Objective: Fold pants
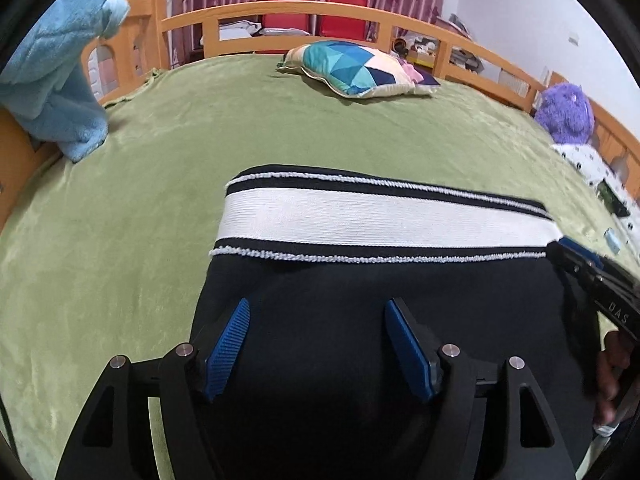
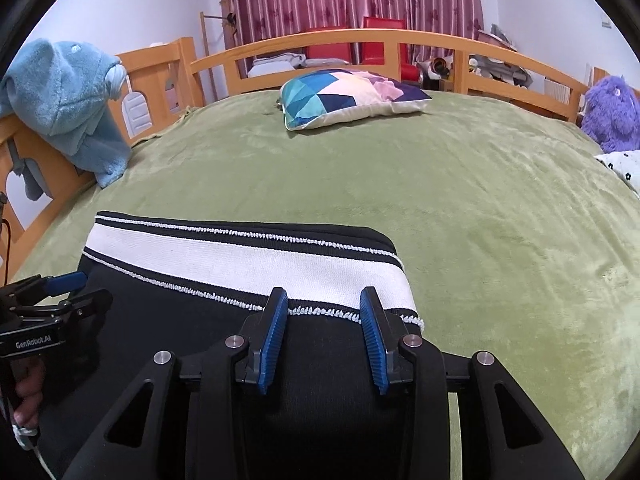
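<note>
Lying folded — black pants (image 1: 360,320), white-striped waistband.

A green-blanketed bed (image 2: 480,208) carries folded black pants (image 2: 240,264), a geometric pillow (image 2: 344,98), and a purple plush toy (image 2: 612,114).

we see both tools in black: left tool (image 1: 318,344) and right tool (image 2: 324,334) have ribbed blue pads (image 1: 228,348), silver screws (image 2: 164,357), white "genrobot.ai" lettering.
</note>
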